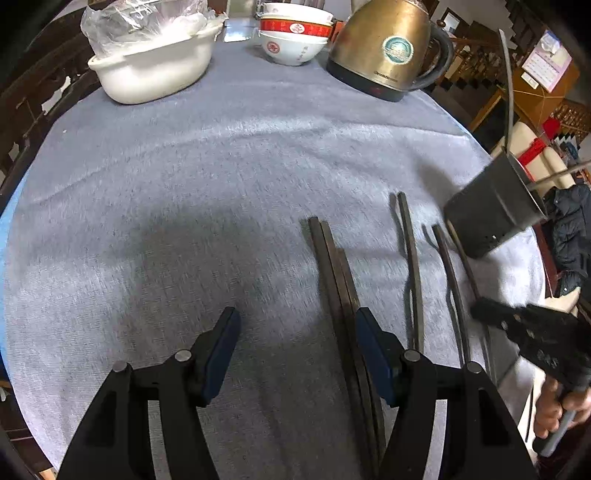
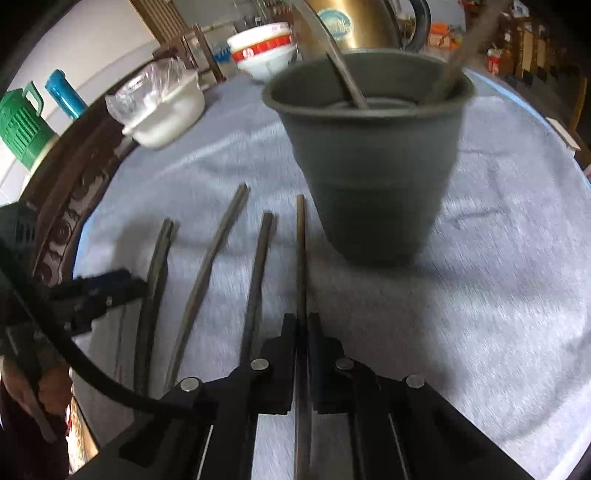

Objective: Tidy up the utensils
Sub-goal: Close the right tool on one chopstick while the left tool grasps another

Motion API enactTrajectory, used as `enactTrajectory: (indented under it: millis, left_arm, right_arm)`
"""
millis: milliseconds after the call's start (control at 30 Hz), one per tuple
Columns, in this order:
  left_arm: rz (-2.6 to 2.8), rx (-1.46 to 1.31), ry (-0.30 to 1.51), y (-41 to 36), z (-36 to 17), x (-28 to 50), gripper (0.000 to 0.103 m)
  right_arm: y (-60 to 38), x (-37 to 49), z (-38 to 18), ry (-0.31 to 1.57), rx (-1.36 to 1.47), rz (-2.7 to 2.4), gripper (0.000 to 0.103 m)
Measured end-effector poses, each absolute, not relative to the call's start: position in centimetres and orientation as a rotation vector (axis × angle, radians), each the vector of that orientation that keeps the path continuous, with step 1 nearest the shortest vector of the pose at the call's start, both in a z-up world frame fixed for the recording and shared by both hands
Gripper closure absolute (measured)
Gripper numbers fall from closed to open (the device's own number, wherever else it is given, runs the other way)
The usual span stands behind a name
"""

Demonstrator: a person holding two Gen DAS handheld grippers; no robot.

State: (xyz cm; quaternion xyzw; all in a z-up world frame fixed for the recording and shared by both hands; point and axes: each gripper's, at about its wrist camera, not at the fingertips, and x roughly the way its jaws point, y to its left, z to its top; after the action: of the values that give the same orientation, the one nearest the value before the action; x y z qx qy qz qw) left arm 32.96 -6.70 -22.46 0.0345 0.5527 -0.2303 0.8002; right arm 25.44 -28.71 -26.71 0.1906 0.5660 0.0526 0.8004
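Observation:
Several dark chopsticks lie side by side on the grey tablecloth [image 1: 184,177]. My left gripper [image 1: 297,325] is open, low over the cloth; a pair of chopsticks [image 1: 332,266] lies against the inner side of its right finger. My right gripper [image 2: 303,323] is shut on one chopstick [image 2: 301,240] that points toward the dark green cup [image 2: 373,155]. The cup holds a metal utensil [image 2: 343,74] and a brown stick. Other chopsticks [image 2: 207,269] lie to its left. In the left wrist view the right gripper [image 1: 480,312] and the cup [image 1: 491,210] show at the right.
A white tub with a plastic bag [image 1: 155,62], stacked red-and-white bowls [image 1: 293,33] and a brass kettle [image 1: 388,48] stand at the far side of the table. A carved wooden chair back [image 2: 74,192] edges the left side. A green jug [image 2: 22,122] is beyond.

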Motion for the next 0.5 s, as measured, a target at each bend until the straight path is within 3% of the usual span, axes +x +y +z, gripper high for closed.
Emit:
enactTrajectory:
  millis: [200, 367, 500]
  left_arm:
    - [-0.458, 0.109, 1.176, -6.2, -22.5, 33.4, 0.064]
    - [-0.440, 0.128, 1.195, -6.5, -22.5, 33.4, 0.063]
    - [-0.422, 0.154, 1.209, -7.6, -22.7, 34.3, 0.057]
  right_arm:
    - [-29.3, 24.4, -26.8, 1.232, 0.427, 0.114, 0.095]
    - [-29.3, 24.8, -26.8, 1.231, 0.431, 0.111, 0.094]
    - [-29.4, 26.1, -26.8, 1.259, 0.458, 0.090, 0.093]
